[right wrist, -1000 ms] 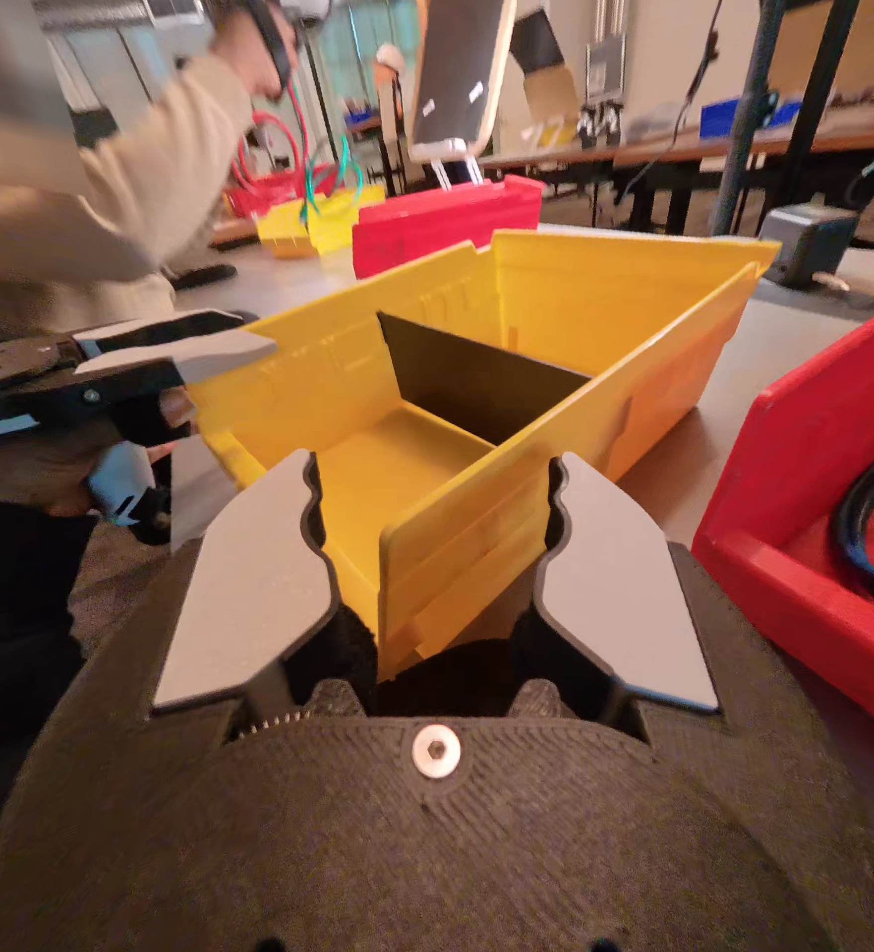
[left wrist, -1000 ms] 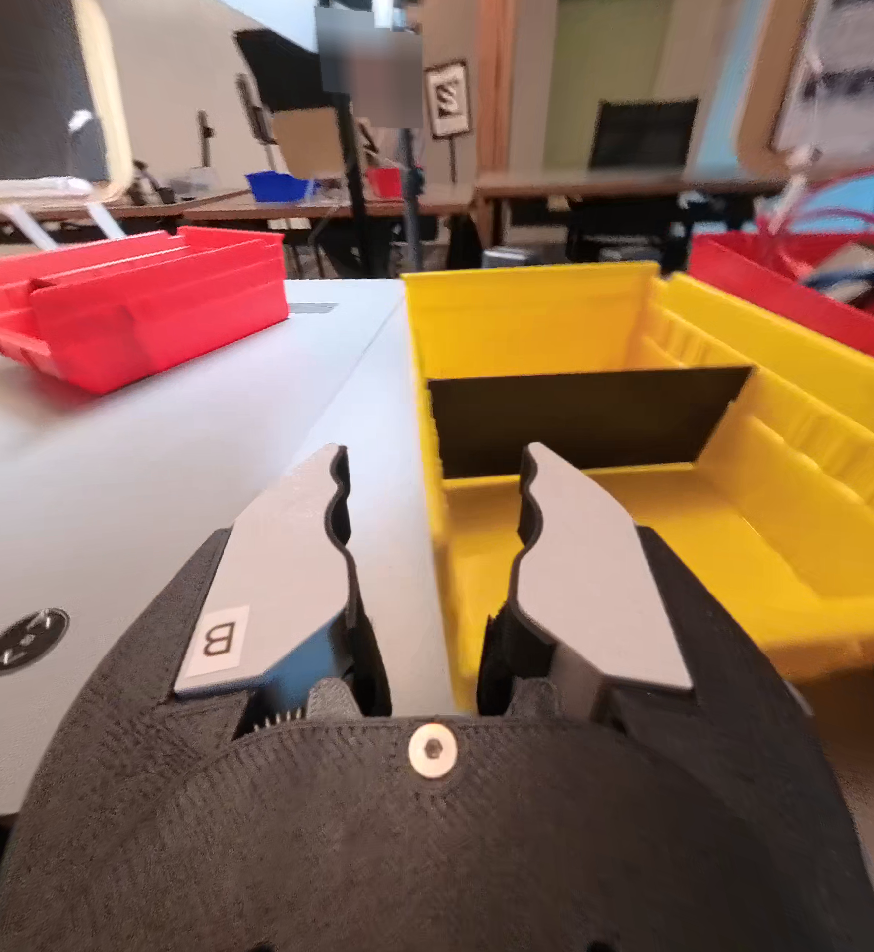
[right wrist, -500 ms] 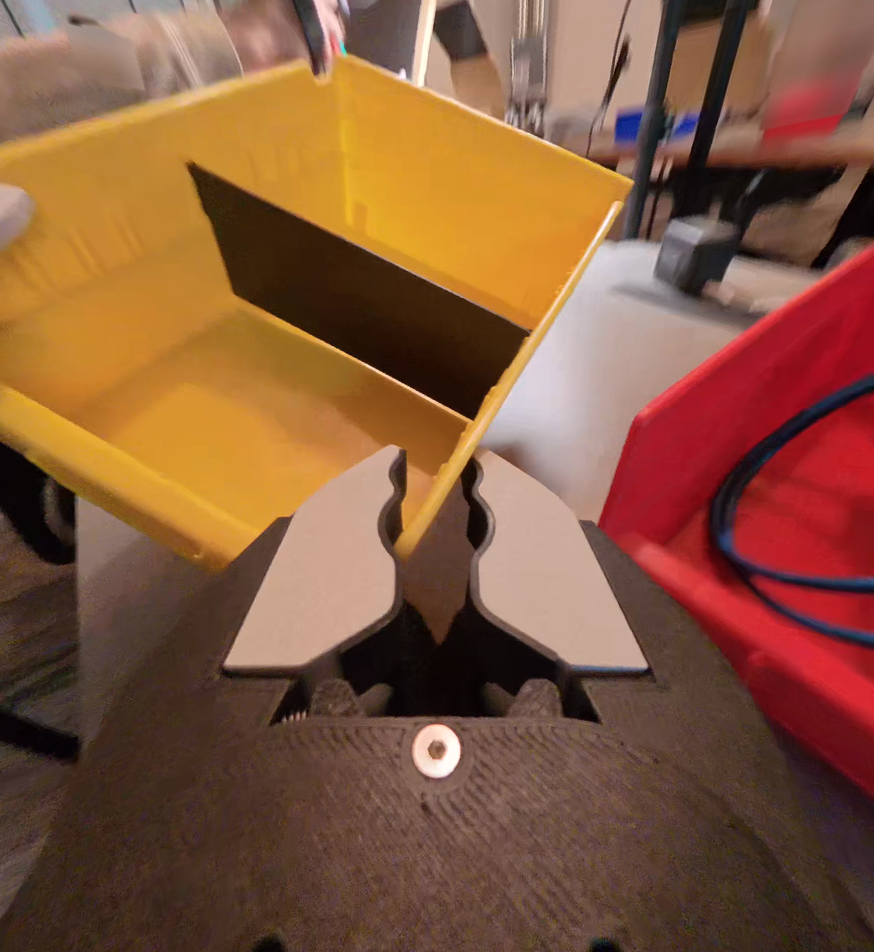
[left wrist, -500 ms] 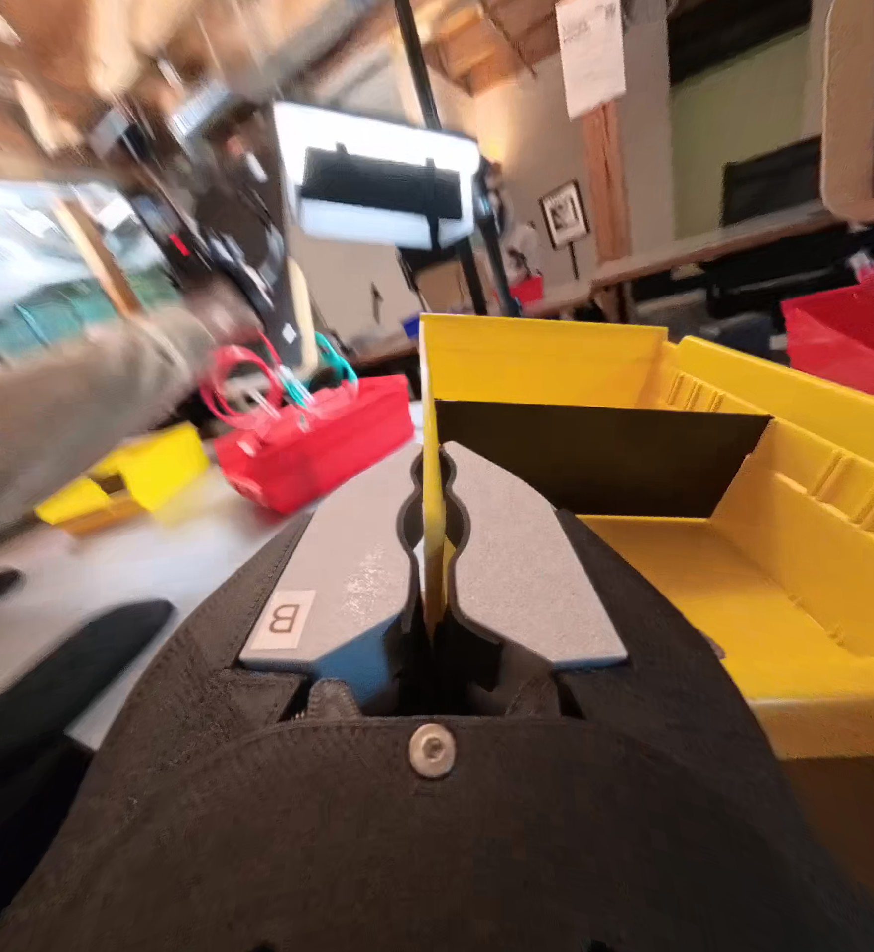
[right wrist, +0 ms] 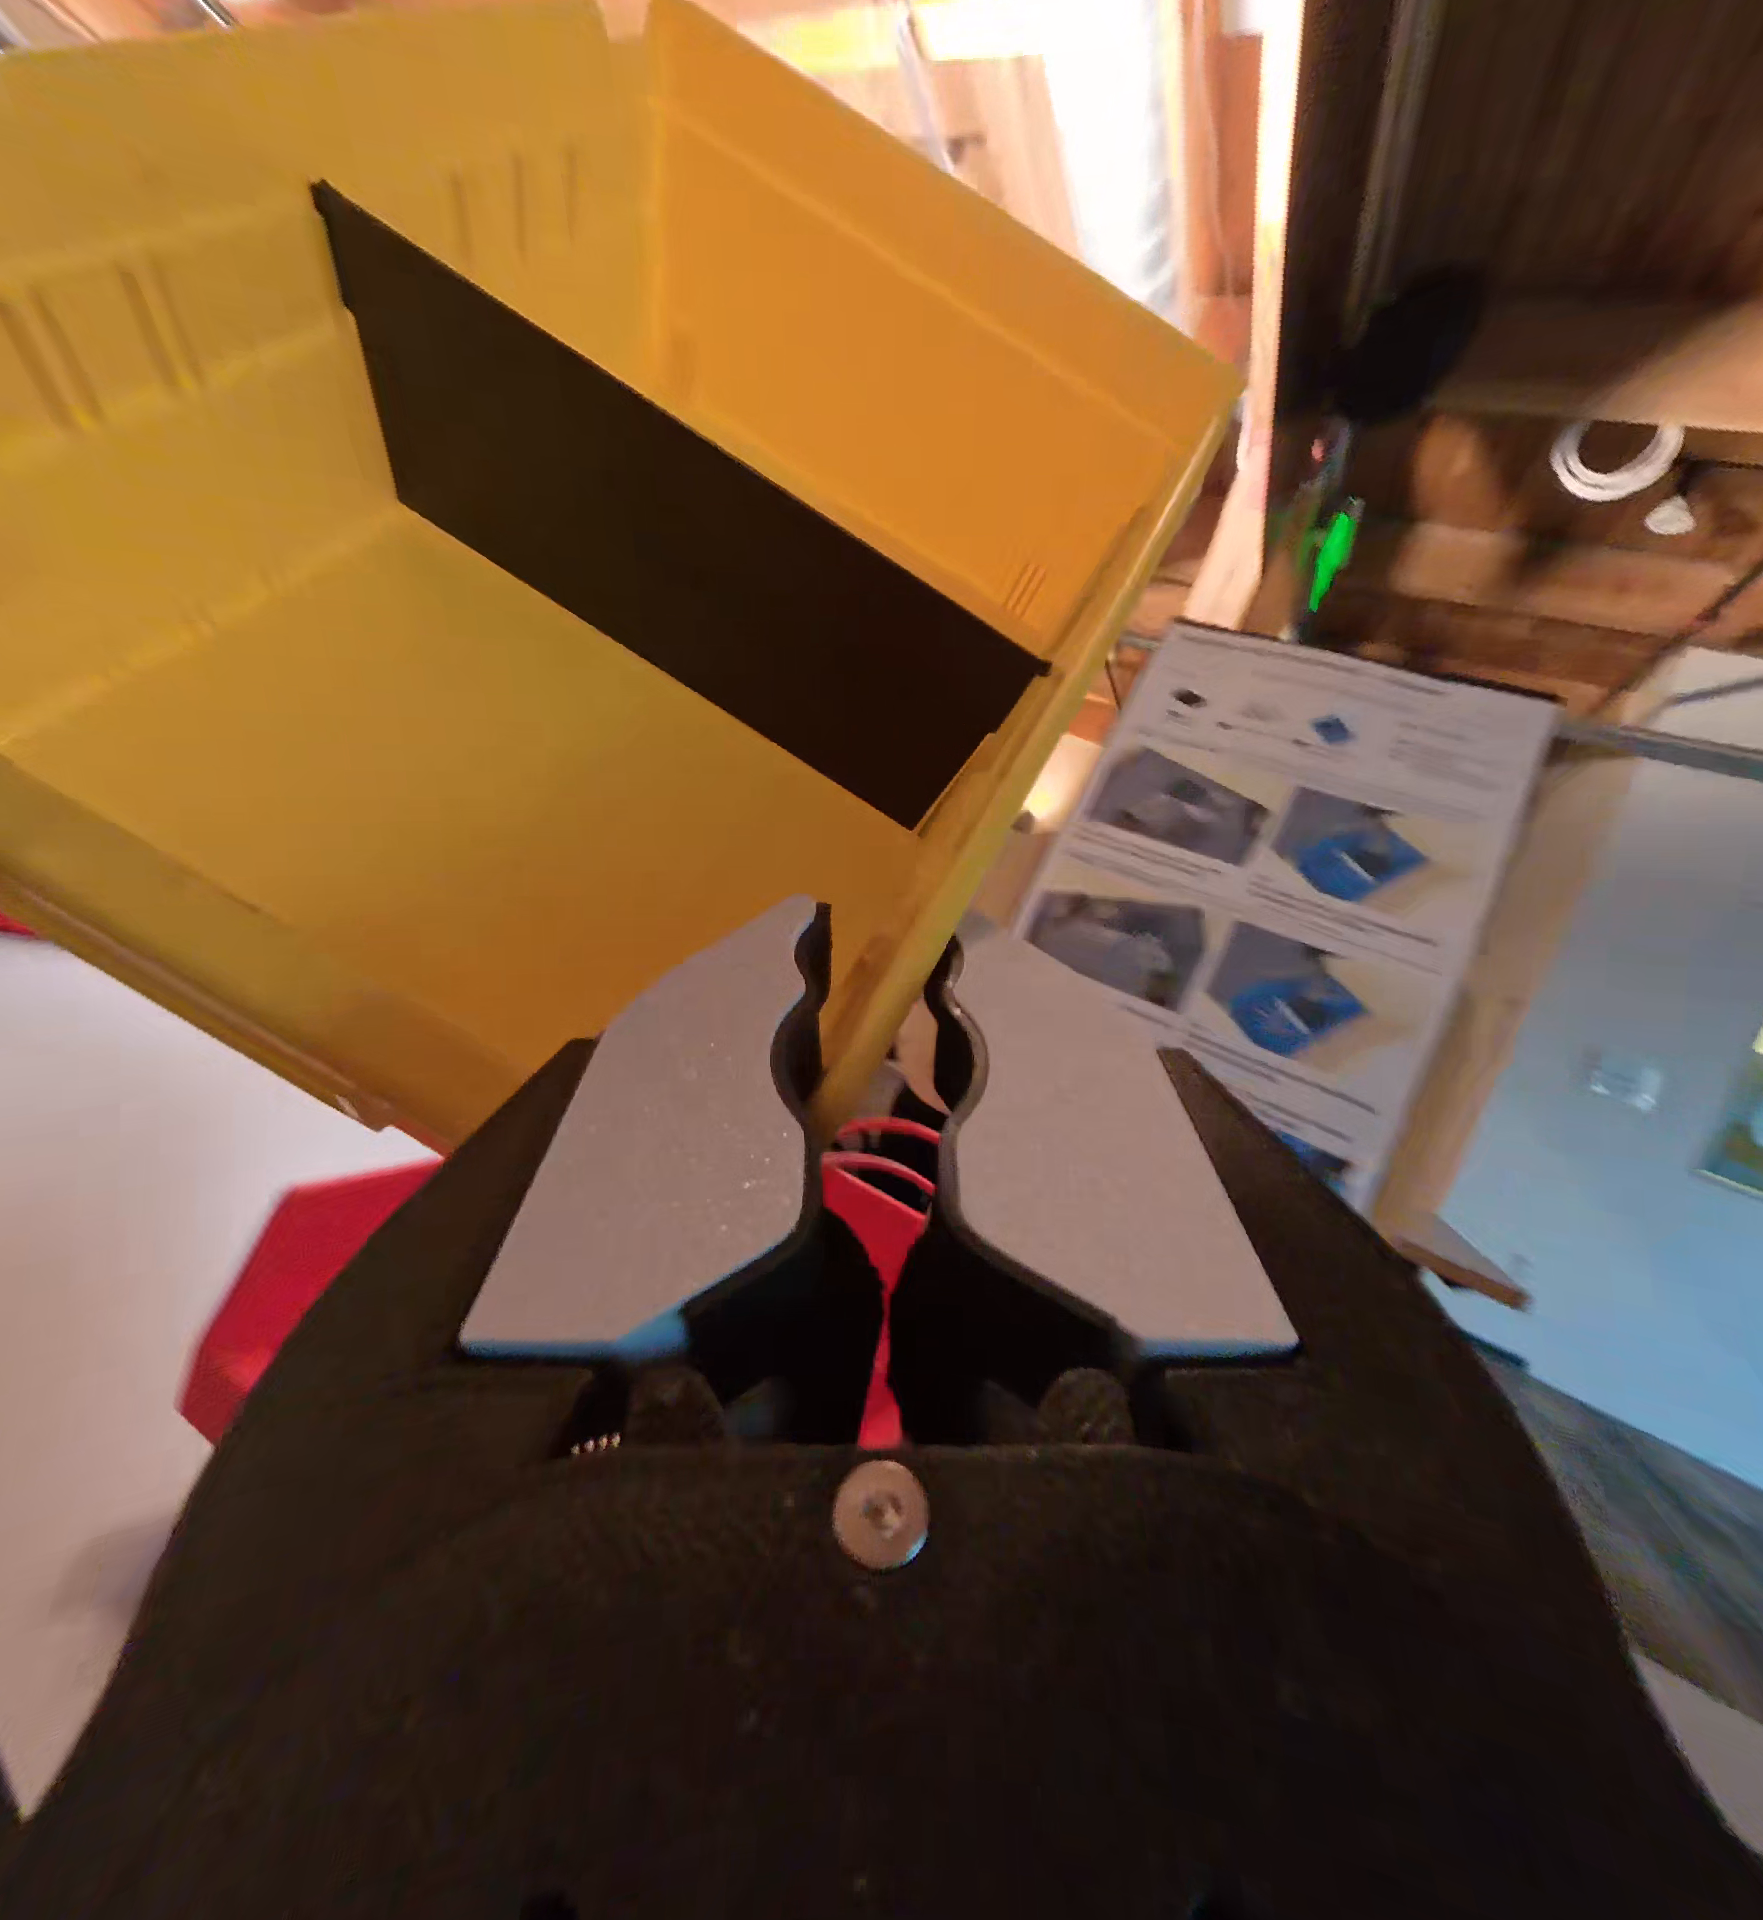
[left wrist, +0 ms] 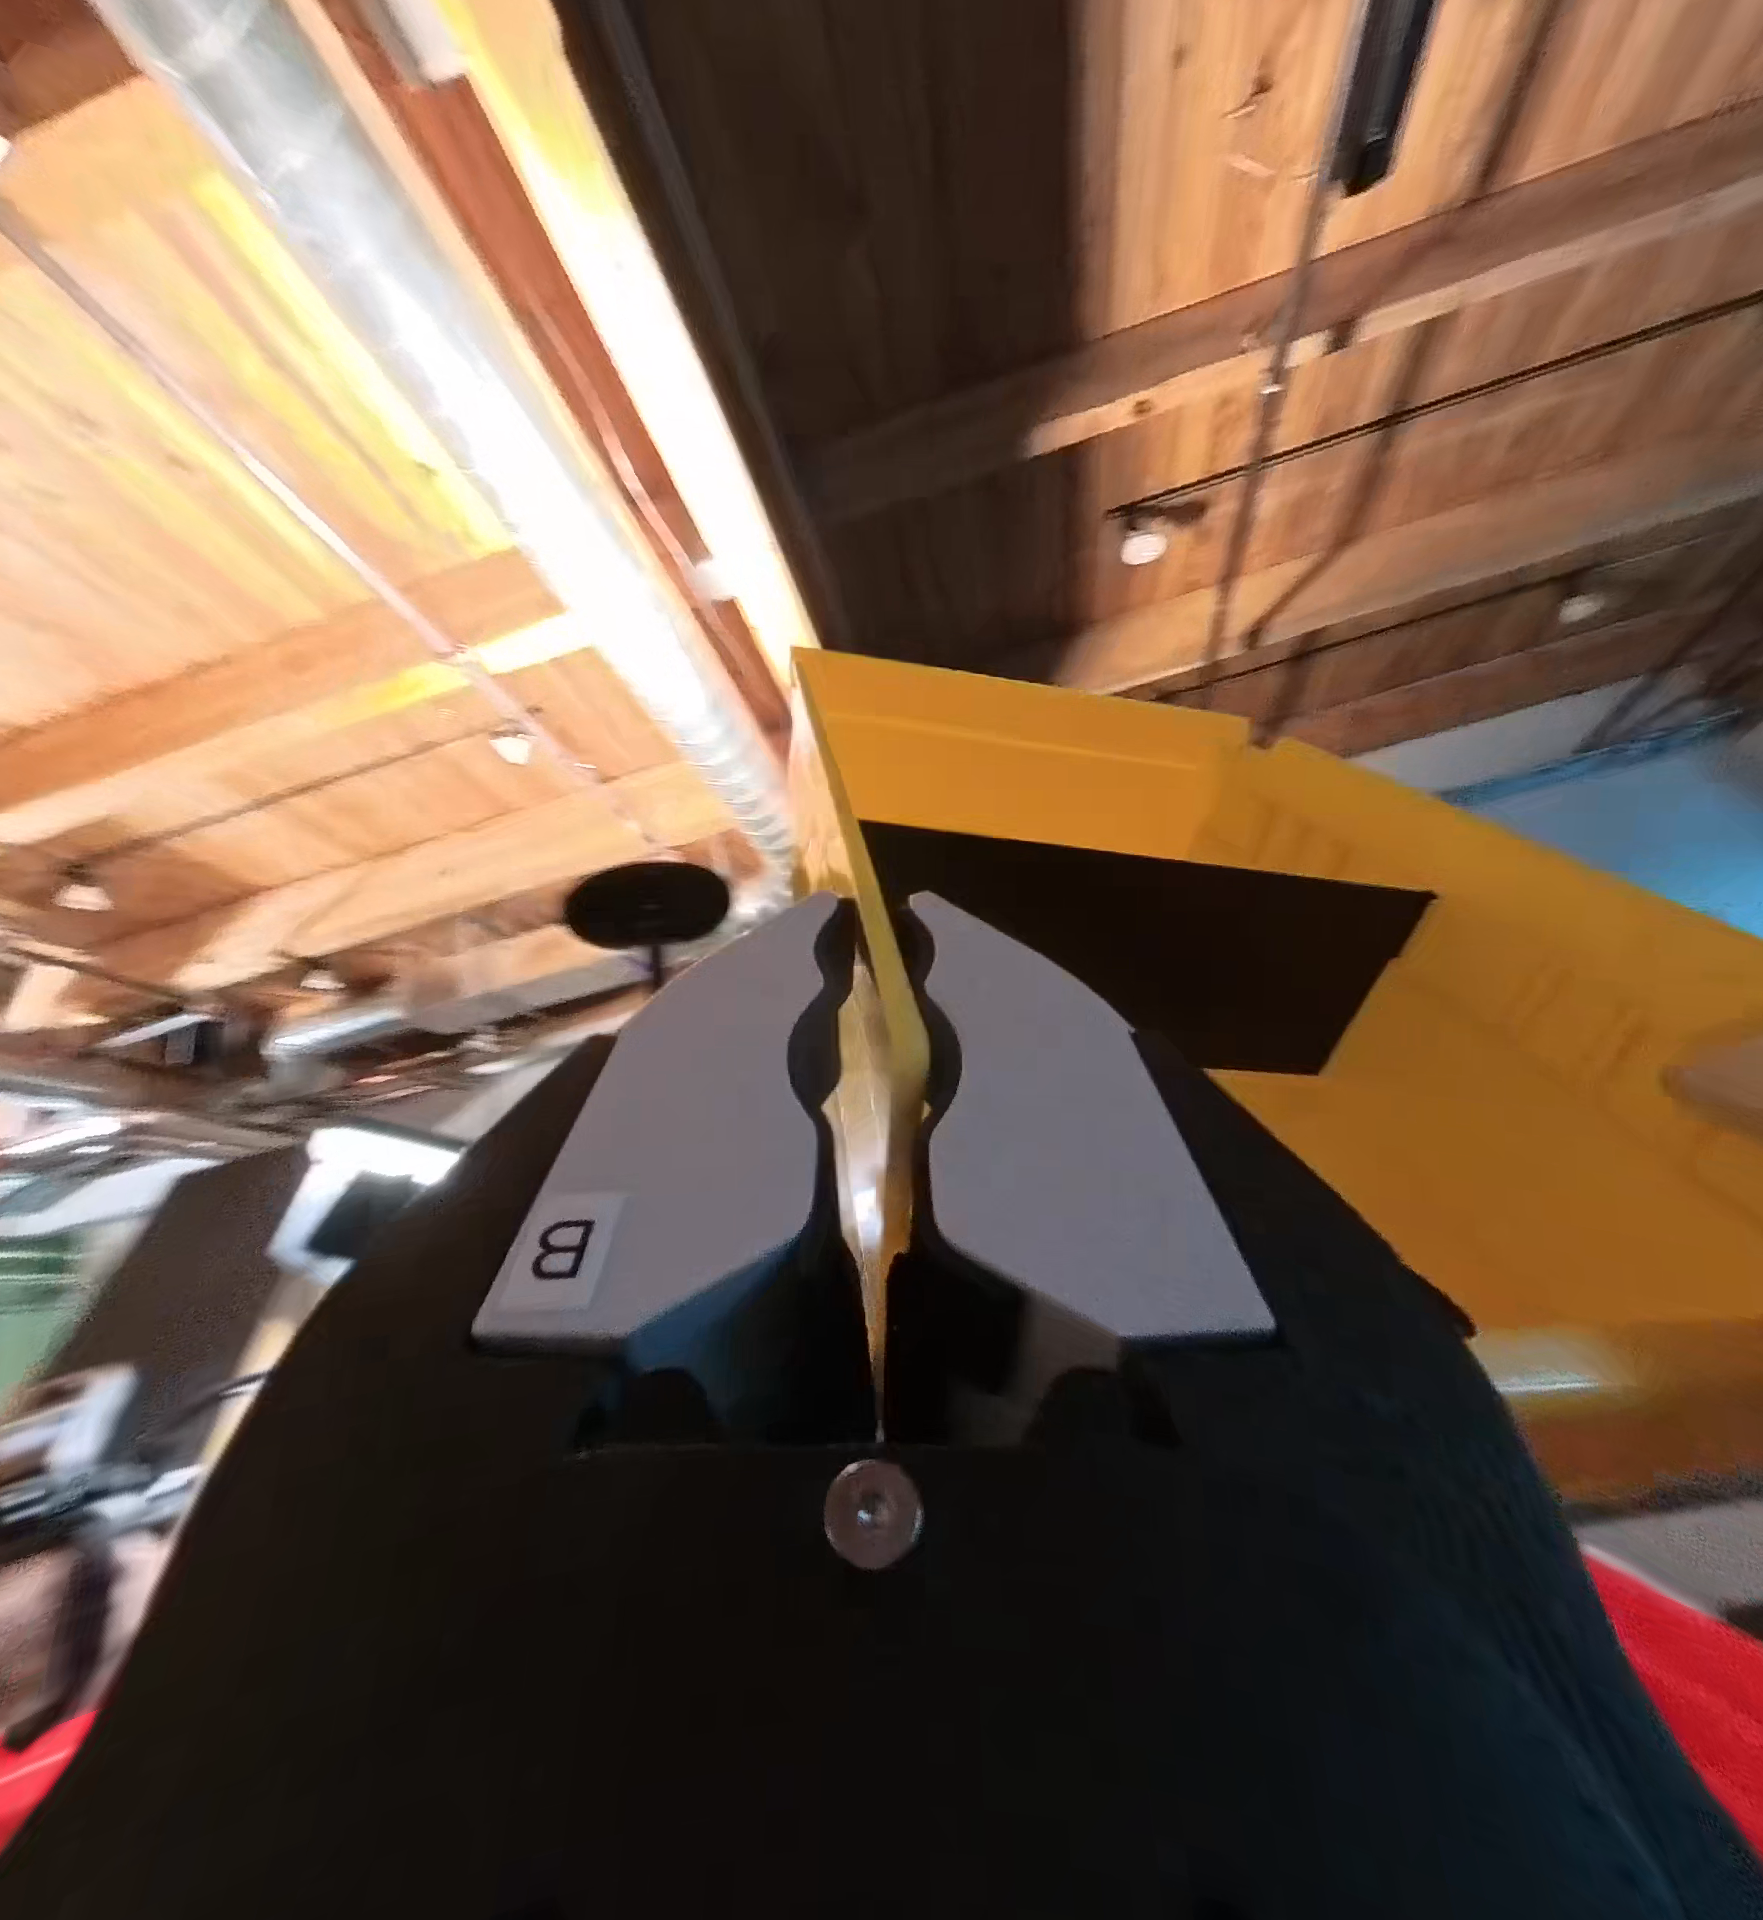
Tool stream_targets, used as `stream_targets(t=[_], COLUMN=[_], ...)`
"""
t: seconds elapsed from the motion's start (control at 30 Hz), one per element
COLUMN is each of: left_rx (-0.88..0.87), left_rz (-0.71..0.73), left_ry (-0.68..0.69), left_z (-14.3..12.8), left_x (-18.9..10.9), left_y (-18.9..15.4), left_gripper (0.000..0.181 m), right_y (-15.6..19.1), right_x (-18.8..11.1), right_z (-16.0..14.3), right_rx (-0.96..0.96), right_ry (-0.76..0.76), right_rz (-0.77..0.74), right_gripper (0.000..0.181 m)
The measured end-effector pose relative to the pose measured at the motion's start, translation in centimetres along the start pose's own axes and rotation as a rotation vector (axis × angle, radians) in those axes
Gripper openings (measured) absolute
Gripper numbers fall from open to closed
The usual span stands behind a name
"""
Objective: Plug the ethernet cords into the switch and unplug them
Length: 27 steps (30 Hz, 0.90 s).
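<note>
Your left gripper (left wrist: 879, 935) is clenched on the side wall of the yellow plastic bin (left wrist: 1542, 1174), which has a black divider panel (left wrist: 1168, 945) across it. Your right gripper (right wrist: 882, 961) is clamped on the opposite wall of that bin (right wrist: 357, 748), held tilted up against the wooden ceiling (left wrist: 960, 260). A red bin (right wrist: 326, 1236) lies below, largely hidden behind the fingers. You cannot see the ethernet cords or the switch in either view; much of the background is blurred.
</note>
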State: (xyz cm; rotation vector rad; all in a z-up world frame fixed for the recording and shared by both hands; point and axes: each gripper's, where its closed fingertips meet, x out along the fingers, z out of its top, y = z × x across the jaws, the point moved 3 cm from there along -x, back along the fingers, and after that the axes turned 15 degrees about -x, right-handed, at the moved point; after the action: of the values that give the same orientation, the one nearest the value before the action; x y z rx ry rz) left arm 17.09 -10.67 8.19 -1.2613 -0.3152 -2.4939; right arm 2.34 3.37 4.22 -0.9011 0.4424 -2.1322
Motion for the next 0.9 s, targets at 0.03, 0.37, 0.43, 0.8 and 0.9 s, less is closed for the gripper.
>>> stream_targets(t=[0.03,0.37,0.43,0.8,0.9], left_rx=[-0.039,-0.254,-0.287,-0.419,-0.478], left_rz=[-0.049,-0.358,-0.370,-0.395,-0.423], left_ry=[0.024,0.354,0.450,0.791,0.881], left_z=[-0.6,-10.0,-12.6,-20.7,-21.5], left_x=[0.8,4.5,3.7,-1.7,-2.7], left_y=[-1.8,-20.5,-23.0,-27.2,-27.8], left_gripper=[0.008,0.014,0.013,0.022,0.028], right_y=[-1.6,-13.6,-14.3,-13.4,-13.4], right_x=[-1.0,-11.8,-13.7,-18.0,-18.6], right_z=[-0.8,-12.9,-15.5,-23.0,-23.8], right_rx=[-0.012,-0.028,-0.012,0.021,0.046], right_ry=[0.032,0.473,0.572,0.890,0.938], right_rz=[-0.017,-0.156,-0.125,0.019,0.029], right_gripper=[0.016,0.017,0.017,0.016,0.015])
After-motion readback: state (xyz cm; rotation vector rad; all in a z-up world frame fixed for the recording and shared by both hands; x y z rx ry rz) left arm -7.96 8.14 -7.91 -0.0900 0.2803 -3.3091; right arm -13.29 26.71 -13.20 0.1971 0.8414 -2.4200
